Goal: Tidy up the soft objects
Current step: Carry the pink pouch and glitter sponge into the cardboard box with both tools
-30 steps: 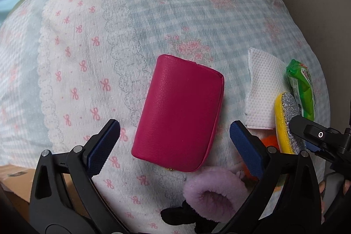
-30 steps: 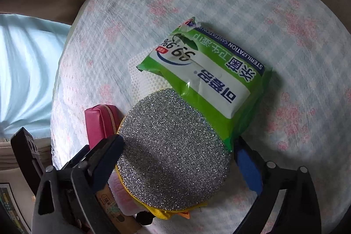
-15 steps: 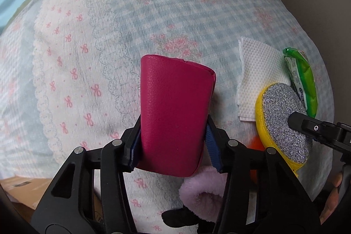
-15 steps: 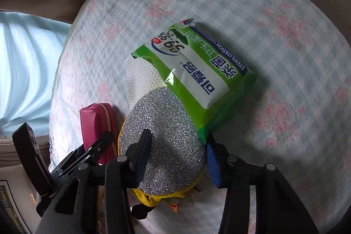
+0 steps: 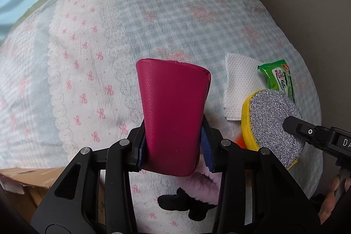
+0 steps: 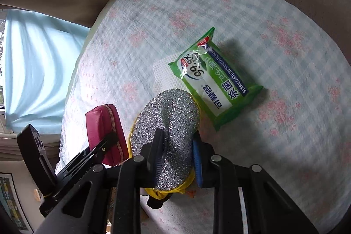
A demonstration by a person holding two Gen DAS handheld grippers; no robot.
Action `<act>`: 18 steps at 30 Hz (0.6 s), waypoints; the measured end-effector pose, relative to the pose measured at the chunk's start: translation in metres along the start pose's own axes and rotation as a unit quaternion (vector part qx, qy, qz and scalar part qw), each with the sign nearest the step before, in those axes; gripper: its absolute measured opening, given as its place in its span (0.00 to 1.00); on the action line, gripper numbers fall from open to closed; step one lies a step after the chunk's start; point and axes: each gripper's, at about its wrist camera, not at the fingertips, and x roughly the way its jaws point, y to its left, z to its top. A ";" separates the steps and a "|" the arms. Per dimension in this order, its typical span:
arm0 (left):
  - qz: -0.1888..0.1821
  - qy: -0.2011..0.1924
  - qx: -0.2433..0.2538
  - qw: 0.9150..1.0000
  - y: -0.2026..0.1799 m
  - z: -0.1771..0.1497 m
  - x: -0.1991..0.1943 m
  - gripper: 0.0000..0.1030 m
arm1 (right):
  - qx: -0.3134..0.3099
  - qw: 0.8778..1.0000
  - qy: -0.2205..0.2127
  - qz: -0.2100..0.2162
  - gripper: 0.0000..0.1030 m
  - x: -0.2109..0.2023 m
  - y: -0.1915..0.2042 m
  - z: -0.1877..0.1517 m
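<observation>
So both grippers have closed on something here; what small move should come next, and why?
Probably lift both a little higher. The left gripper is clamped on the pink pouch, the right gripper on the glitter sponge, and both items sit close above the checked cloth and wipes pack.

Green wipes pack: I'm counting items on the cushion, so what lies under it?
A white textured cloth pokes out from under the green wipes pack; how far it reaches beneath is hidden.
</observation>
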 end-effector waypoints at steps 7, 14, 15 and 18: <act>0.003 -0.030 -0.018 0.999 -0.001 -0.001 -0.046 0.36 | -0.033 0.999 -0.029 0.013 0.22 -0.037 0.025 -0.003; 0.007 -0.068 -0.046 0.997 0.000 -0.008 -0.115 0.36 | -0.102 0.993 -0.059 0.018 0.22 -0.093 0.070 -0.017; 0.008 -0.074 -0.051 0.996 0.000 -0.011 -0.126 0.36 | -0.115 0.991 -0.063 0.018 0.22 -0.101 0.078 -0.020; 0.012 -0.089 -0.066 0.994 0.002 -0.024 -0.162 0.36 | -0.154 0.985 -0.077 0.020 0.22 -0.126 0.104 -0.028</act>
